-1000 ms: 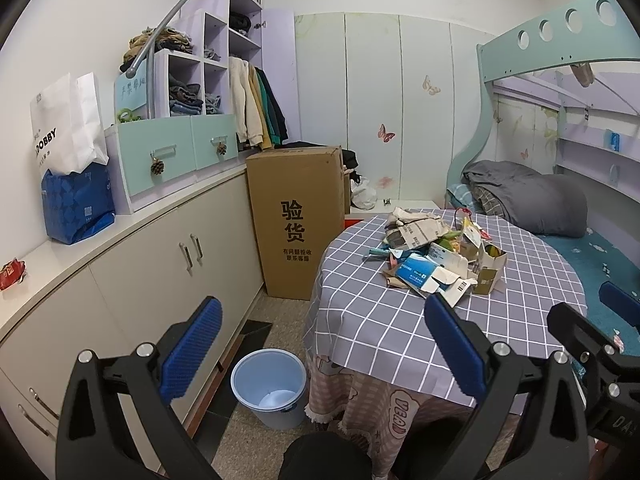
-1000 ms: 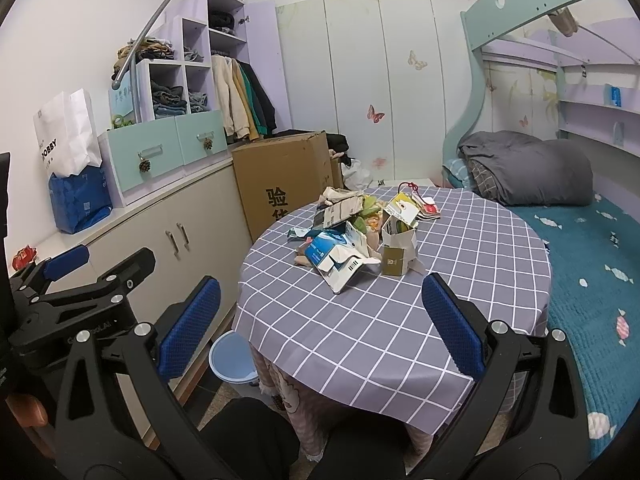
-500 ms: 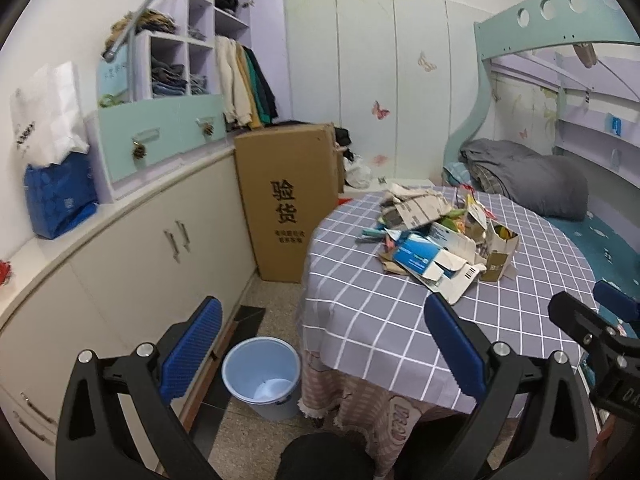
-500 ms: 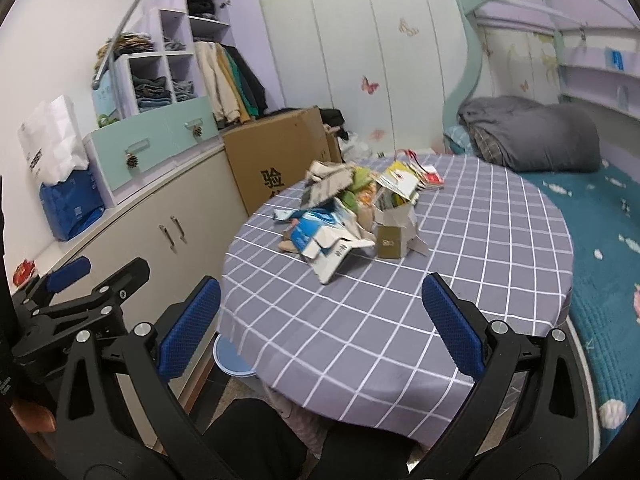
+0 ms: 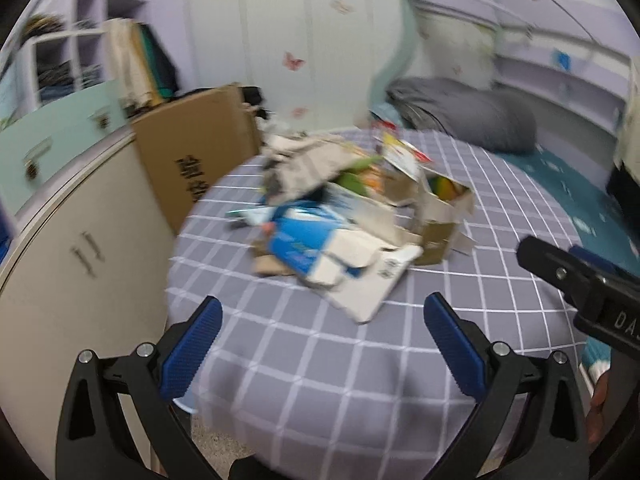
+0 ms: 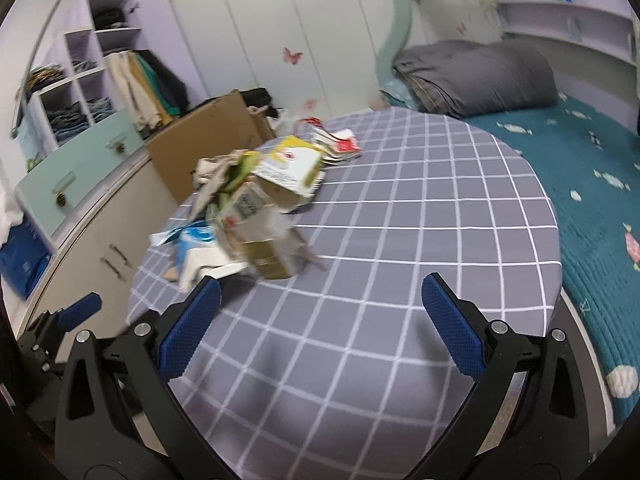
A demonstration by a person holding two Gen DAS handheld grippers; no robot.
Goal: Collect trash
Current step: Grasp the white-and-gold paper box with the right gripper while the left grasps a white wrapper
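Now both grippers hang over the near edge of a round table [image 5: 304, 364] with a grey checked cloth. The left gripper [image 5: 318, 342] has its jaws spread wide and nothing is between the blue pads [image 5: 190, 348]. The right gripper [image 6: 320, 324] is also released, its jaws far apart and empty above the cloth. In the left wrist view the right gripper [image 5: 580, 276] shows at the right edge, just beside the table.

The trash pile [image 5: 352, 216] lies on the far left part of the table, well apart from both grippers. It is a heap of torn cartons and paper: a blue and white box [image 5: 304, 240] at the near side, a small brown carton [image 5: 440, 220] standing open at the right, and crumpled grey paper [image 5: 304, 164] behind. In the right wrist view a yellow and white packet [image 6: 290, 164] leans on top of the heap, and red and white wrappers [image 6: 340, 144] lie a little farther on the cloth.

Beyond the table a big cardboard box [image 5: 196, 148] stands on the floor beside white cabinets [image 5: 76, 248]. At the right is a bed [image 6: 596, 184] with a folded grey blanket [image 6: 476, 76]. Both views are blurred.
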